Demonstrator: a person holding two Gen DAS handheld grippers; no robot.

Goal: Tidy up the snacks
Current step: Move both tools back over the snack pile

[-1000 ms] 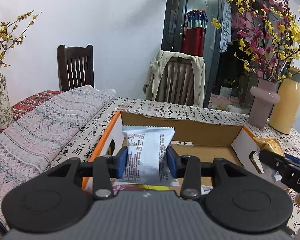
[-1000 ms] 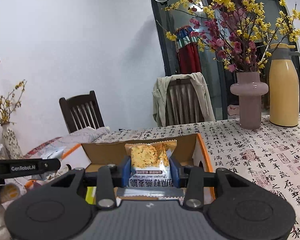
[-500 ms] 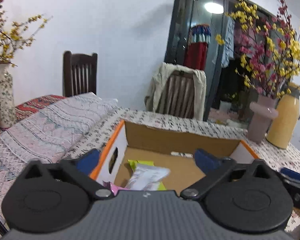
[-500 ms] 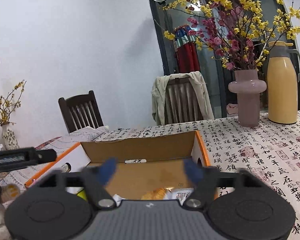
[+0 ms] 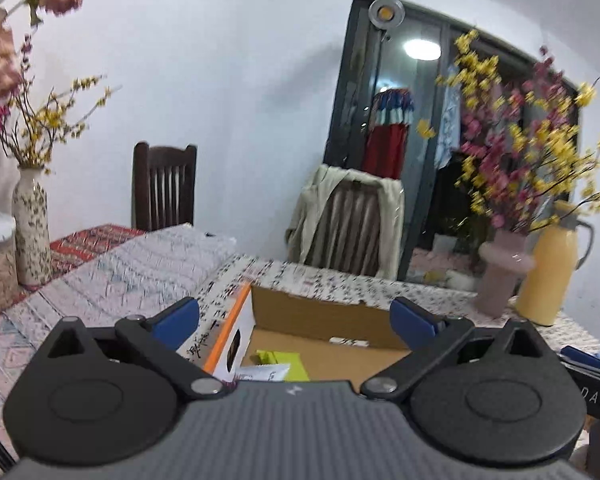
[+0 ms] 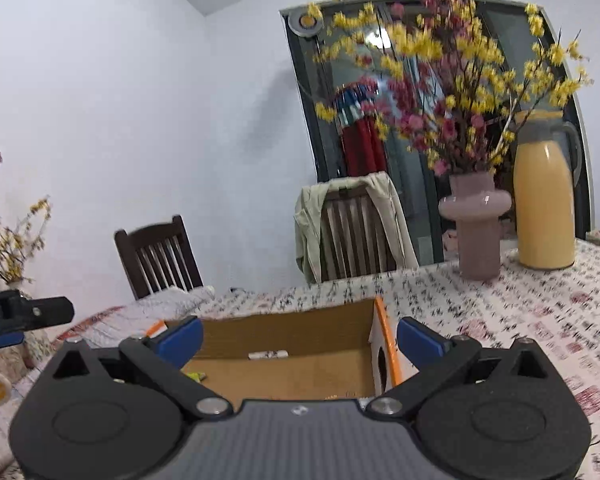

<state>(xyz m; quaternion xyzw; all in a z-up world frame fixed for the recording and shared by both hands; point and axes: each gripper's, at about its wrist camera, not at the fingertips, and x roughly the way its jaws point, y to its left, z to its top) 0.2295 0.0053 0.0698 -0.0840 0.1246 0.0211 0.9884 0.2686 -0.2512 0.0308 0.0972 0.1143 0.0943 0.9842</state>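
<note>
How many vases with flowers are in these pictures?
2. A pink vase stands beside the yellow jug on the right of the table; a patterned vase stands at the far left. More may be outside the views.

Both gripper bodies hide the near part of the box, so the snacks inside show only as a green and a white sliver at the left view's lower edge; their print is unreadable. In the right view a thin strip of packets peeks over the gripper body. The flowers and the tablecloth writing are smeared by motion. The other gripper is cut off at the frame edge.
</note>
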